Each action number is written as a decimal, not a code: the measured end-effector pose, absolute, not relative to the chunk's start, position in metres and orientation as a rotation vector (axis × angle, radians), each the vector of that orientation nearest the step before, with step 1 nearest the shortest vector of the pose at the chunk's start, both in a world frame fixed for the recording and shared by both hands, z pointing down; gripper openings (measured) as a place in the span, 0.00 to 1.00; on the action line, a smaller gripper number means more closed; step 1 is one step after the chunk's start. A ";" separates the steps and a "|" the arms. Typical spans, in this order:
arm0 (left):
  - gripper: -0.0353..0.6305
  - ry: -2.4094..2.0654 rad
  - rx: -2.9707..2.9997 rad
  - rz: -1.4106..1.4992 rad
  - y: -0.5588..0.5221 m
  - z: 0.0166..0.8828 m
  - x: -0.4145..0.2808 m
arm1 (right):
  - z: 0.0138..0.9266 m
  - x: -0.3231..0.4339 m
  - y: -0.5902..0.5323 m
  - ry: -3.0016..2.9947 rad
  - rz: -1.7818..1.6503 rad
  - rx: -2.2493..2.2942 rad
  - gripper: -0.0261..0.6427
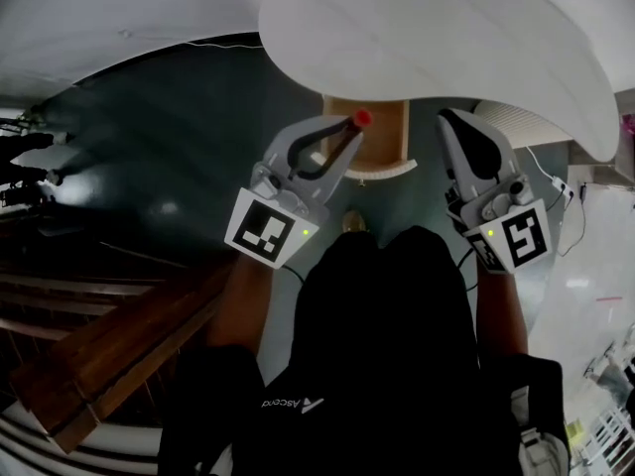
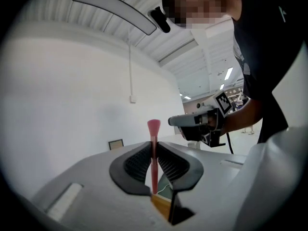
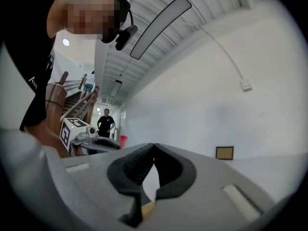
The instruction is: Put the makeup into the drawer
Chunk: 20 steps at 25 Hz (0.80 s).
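Brush (image 1: 350, 135) above drawer (image 1: 390, 127), drawer under table (image 1: 427, 28)

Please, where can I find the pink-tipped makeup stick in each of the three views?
Head view: the makeup stick is at upper centre, in the left gripper, its tip seen against the wooden drawer.
Left gripper view: lower centre, upright, clamped between the jaws.
Right gripper view: only its tip shows, left of centre.
Shared landmark: the left gripper that holds it, visible in all three views.

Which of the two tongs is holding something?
The left tongs: they pinch a pink makeup stick that pokes up between them. The right tongs are shut on nothing.
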<state>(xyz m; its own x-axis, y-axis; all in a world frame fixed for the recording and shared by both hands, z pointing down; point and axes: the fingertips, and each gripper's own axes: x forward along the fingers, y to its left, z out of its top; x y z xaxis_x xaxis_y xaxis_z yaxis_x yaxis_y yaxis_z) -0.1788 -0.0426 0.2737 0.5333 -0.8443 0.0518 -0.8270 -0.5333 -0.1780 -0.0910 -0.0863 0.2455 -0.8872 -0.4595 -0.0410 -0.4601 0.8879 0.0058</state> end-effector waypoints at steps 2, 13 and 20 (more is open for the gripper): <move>0.13 1.374 -2.647 -0.289 -0.053 0.288 -0.176 | 0.248 -0.091 -0.096 3.021 0.023 -0.758 0.04; 0.13 1.076 -2.738 -0.822 -0.108 0.405 -0.141 | 0.277 -0.063 -0.150 3.049 -0.009 -0.774 0.04; 0.13 0.858 -2.747 -1.123 -0.134 0.482 -0.117 | 0.312 -0.043 -0.174 3.076 -0.063 -0.797 0.04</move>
